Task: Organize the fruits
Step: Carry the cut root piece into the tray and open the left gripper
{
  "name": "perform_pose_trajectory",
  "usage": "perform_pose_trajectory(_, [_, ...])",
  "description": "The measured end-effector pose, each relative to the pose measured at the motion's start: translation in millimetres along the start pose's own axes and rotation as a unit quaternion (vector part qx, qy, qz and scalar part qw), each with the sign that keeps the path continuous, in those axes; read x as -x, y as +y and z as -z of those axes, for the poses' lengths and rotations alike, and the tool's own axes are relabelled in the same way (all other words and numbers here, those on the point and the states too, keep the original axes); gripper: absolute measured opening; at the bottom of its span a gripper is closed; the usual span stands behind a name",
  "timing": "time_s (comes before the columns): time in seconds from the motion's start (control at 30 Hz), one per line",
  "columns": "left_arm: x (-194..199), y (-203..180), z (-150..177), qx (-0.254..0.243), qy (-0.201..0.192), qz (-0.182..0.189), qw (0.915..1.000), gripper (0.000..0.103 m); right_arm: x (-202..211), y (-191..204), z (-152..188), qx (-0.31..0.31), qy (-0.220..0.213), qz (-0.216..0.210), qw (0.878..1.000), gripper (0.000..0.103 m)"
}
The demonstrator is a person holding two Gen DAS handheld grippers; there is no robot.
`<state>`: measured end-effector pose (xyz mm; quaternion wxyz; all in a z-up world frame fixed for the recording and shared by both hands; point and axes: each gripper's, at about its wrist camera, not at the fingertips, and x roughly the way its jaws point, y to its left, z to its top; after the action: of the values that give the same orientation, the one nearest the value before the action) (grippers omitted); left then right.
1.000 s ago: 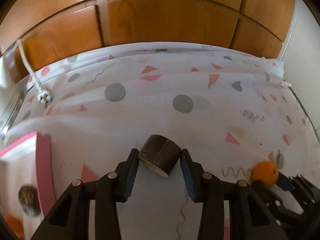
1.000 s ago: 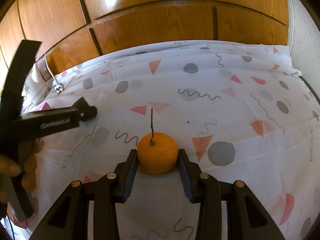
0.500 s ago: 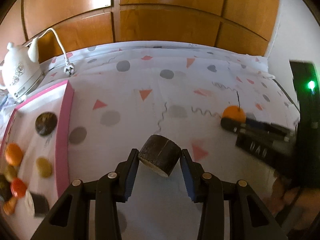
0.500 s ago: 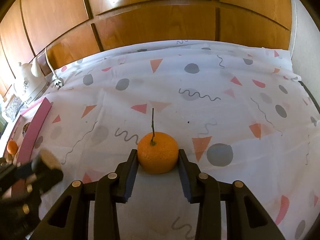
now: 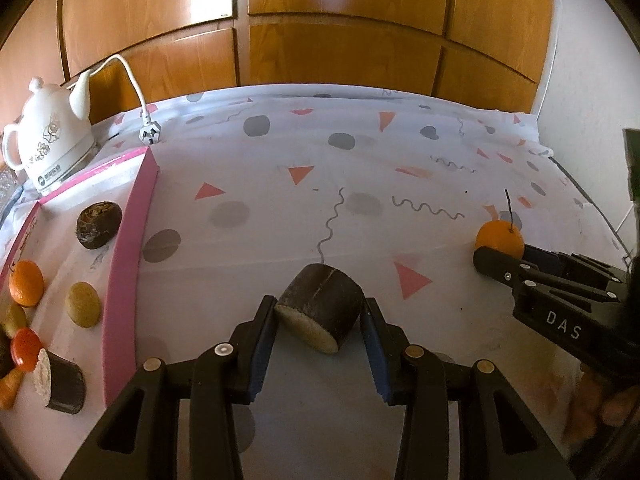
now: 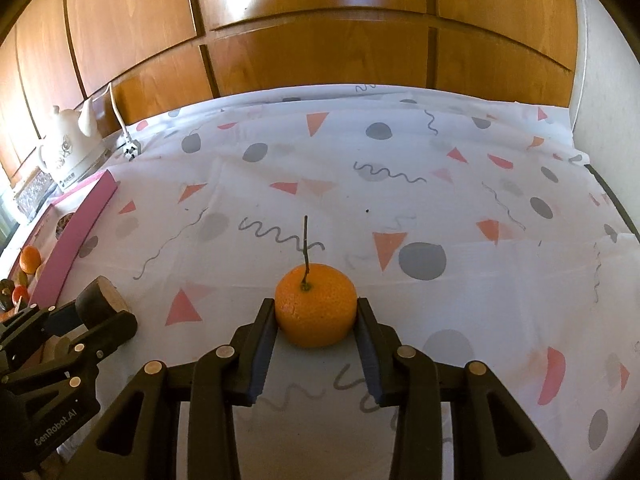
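While its two blue-padded jaws press on either side of a dark brown cut cylinder with a pale sliced face (image 5: 320, 312), the left gripper (image 5: 319, 334) holds that piece above the patterned white tablecloth (image 5: 280, 184), tilted so the pale face looks down toward the camera. The right gripper (image 6: 316, 326) is likewise closed on a thing: a mandarin orange (image 6: 315, 305) with a thin dark stalk standing up from its top sits squeezed between the pads, and whether it rests on the cloth or hangs just over it cannot be told. In the left wrist view the right gripper shows at the right edge with the orange at its tip, well apart from the brown piece. To the left of the left gripper lies a pink-rimmed tray (image 5: 132, 240). In it are a dark round fruit (image 5: 99, 225) near the far end, a second mandarin (image 5: 26, 283), a yellowish oval fruit (image 5: 83, 305), a small red-orange fruit (image 5: 25, 350) and another dark cut cylinder with a pale ribbed face (image 5: 60, 384) nearest the camera. Beyond the tray's far corner stands a white electric kettle (image 5: 50, 136) with a floral print, its white cord and plug (image 5: 150, 133) lying on the cloth beside it. Wooden cabinet doors (image 5: 340, 40) rise behind the table.
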<state>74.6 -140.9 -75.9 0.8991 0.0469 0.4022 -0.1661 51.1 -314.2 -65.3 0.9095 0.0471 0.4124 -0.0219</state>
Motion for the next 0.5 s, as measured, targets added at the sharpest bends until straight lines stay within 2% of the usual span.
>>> perform_pose_trajectory(0.5, [0.6,-0.1,1.5,-0.001,-0.005,-0.001,1.0,0.042,-0.1,-0.9,2.6,-0.006,-0.006,-0.003,1.0,0.039])
